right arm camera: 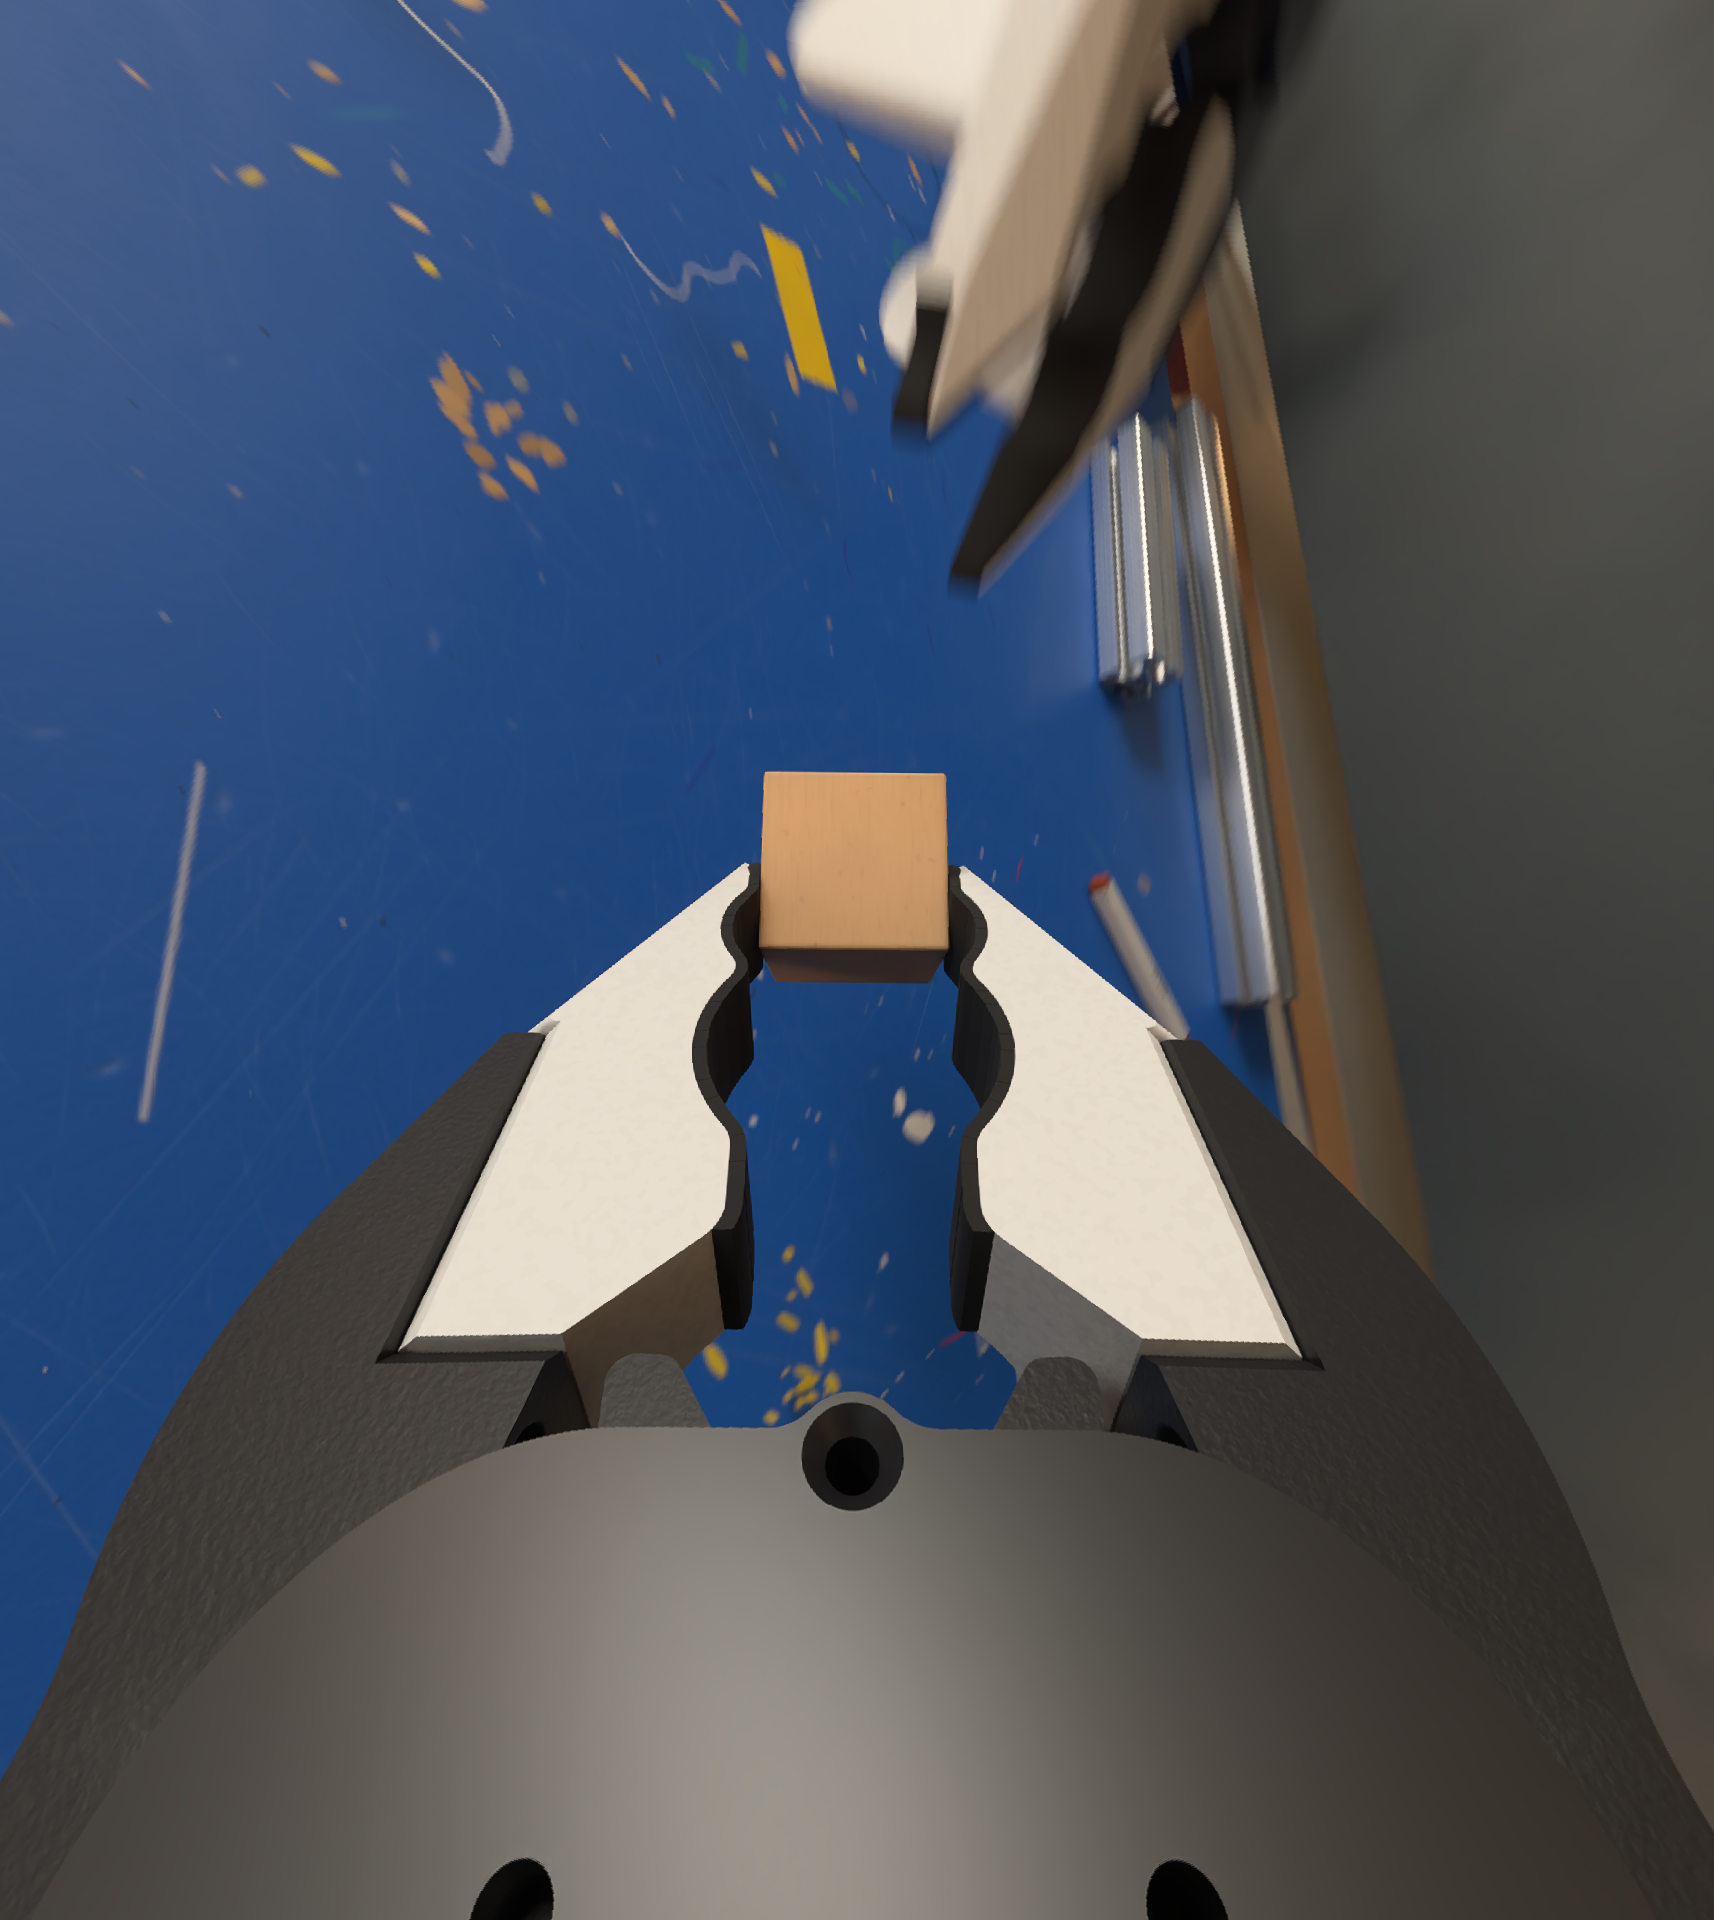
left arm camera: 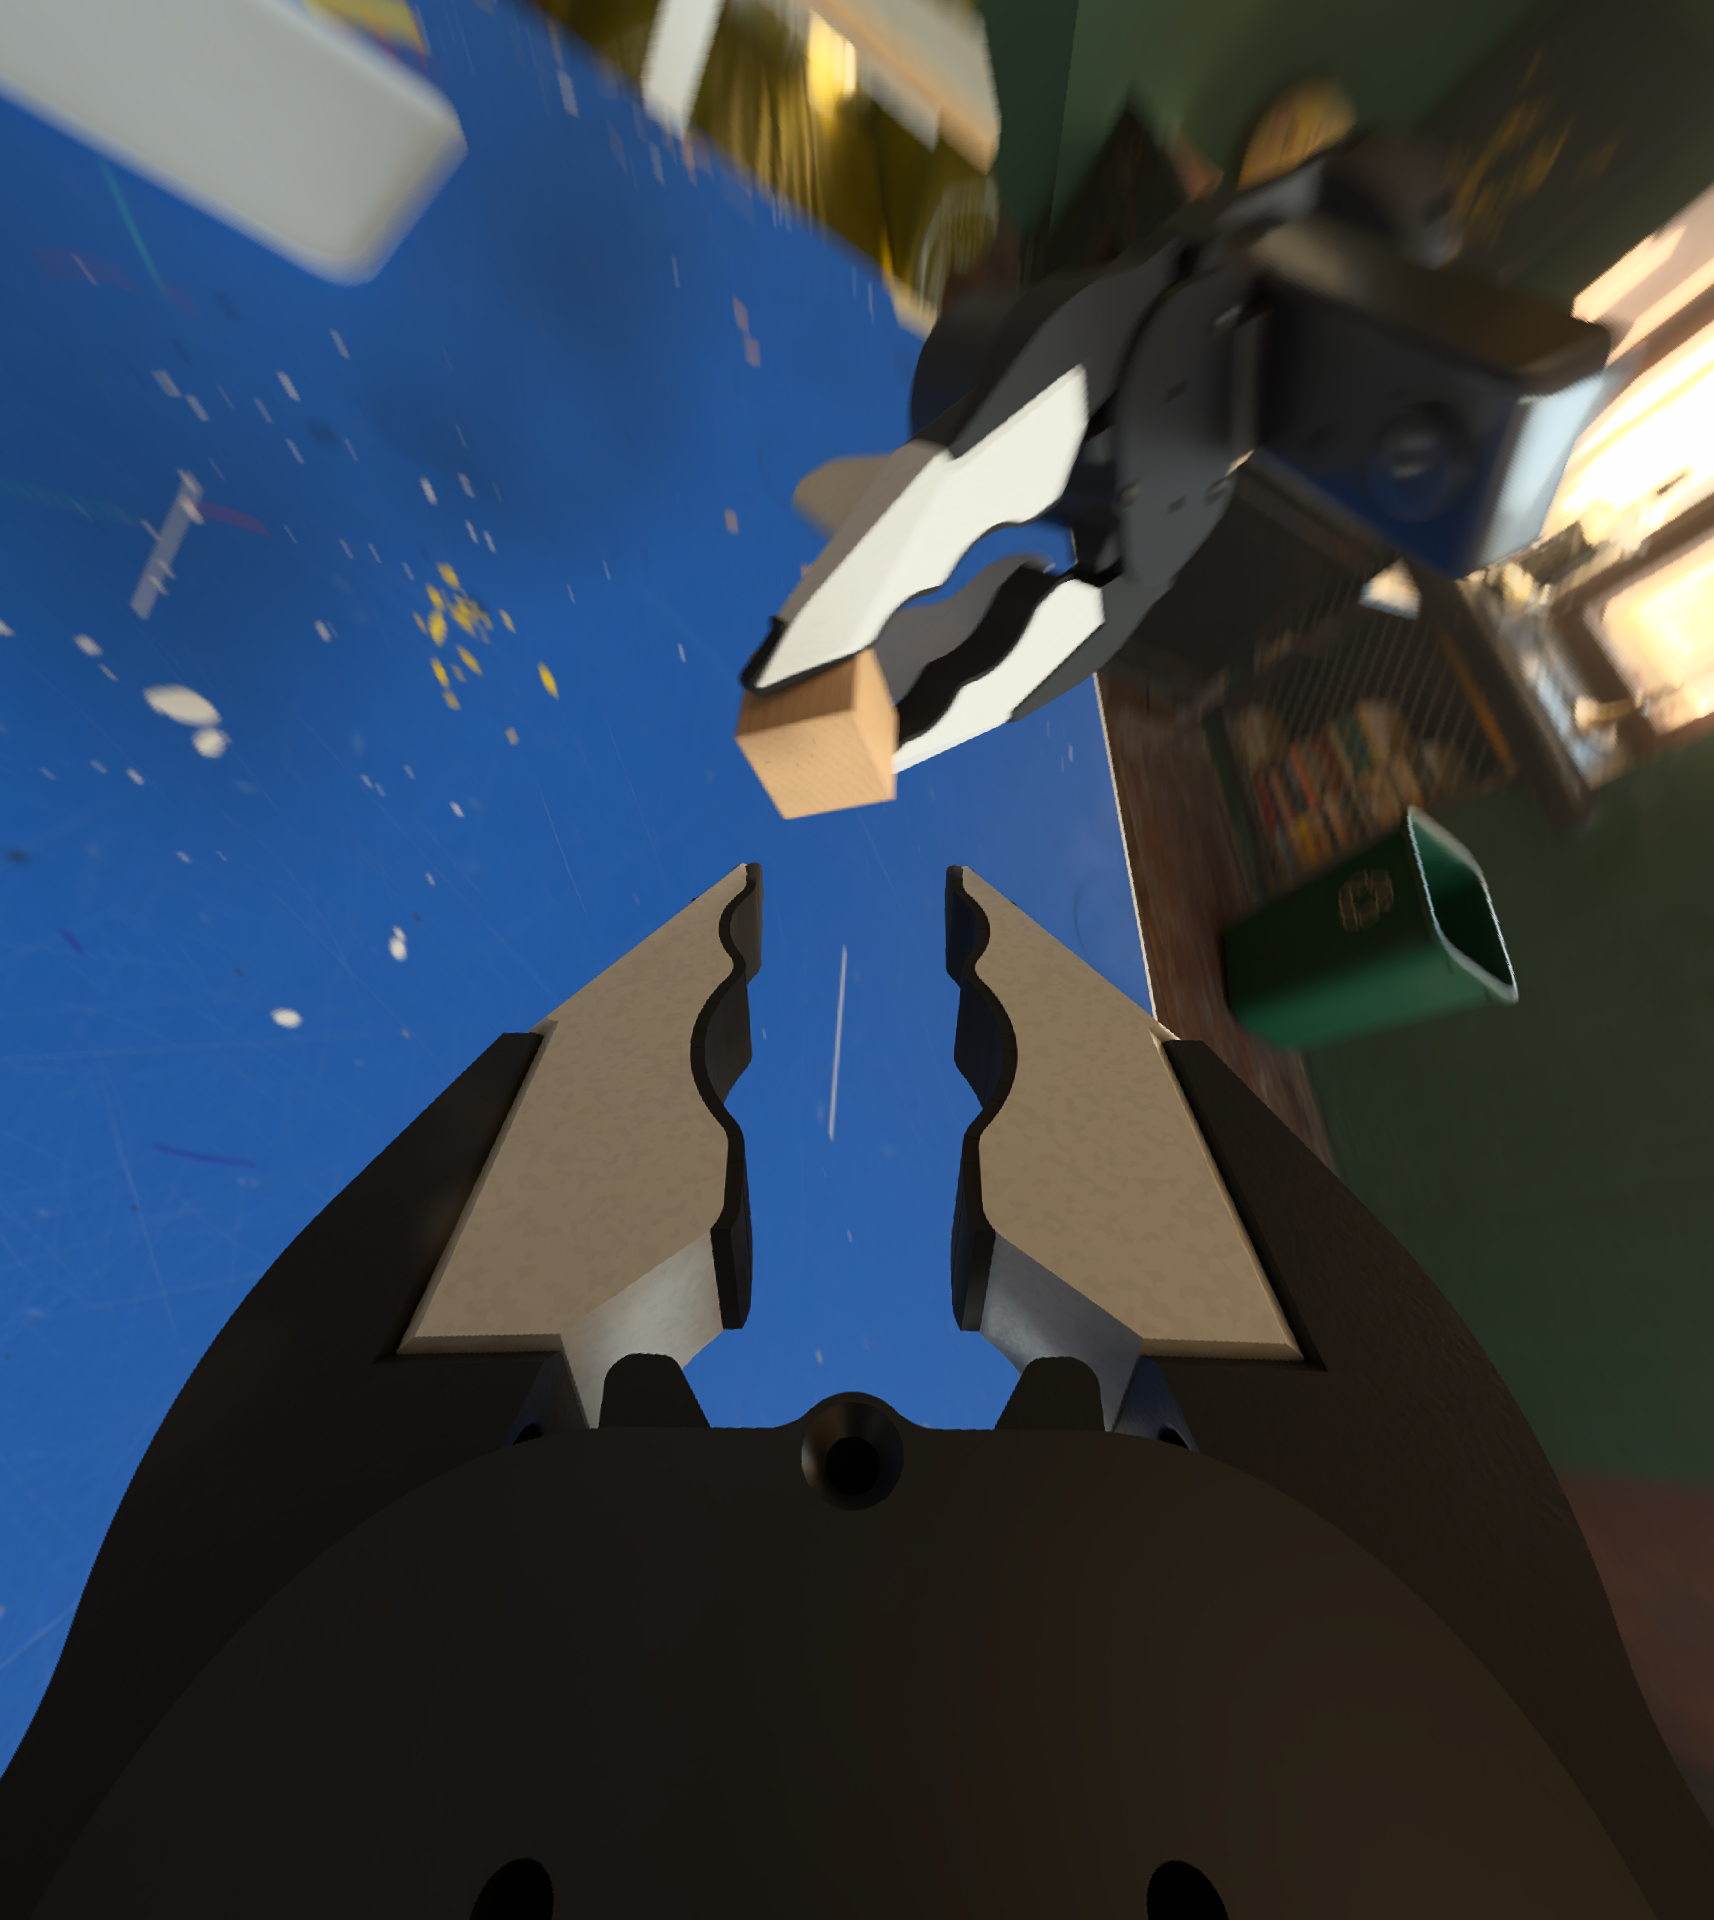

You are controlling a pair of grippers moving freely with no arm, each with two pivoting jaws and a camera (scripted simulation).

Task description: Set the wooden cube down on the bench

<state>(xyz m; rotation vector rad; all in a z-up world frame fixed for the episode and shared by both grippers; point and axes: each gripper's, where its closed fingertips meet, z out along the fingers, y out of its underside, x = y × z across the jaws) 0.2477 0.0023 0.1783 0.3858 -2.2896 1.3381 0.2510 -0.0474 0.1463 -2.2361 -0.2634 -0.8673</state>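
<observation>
The right gripper pinches the wooden cube between its fingertips, holding it above the blue, paint-flecked bench; whether the cube touches the surface is hard to judge. The left gripper hangs nearby with its jaws parted and nothing between them. A green bin lies beyond the bench edge, and metal rods rest along the bench's side.

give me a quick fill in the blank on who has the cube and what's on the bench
The wooden cube is clamped at the fingertips of the ____ gripper.
The left gripper has its jaws apart and holds ____.
The bench surface is ____ in colour, flecked with paint.
Beyond the bench edge sits a ____ bin.

Missing words: right; nothing; blue; green
</observation>
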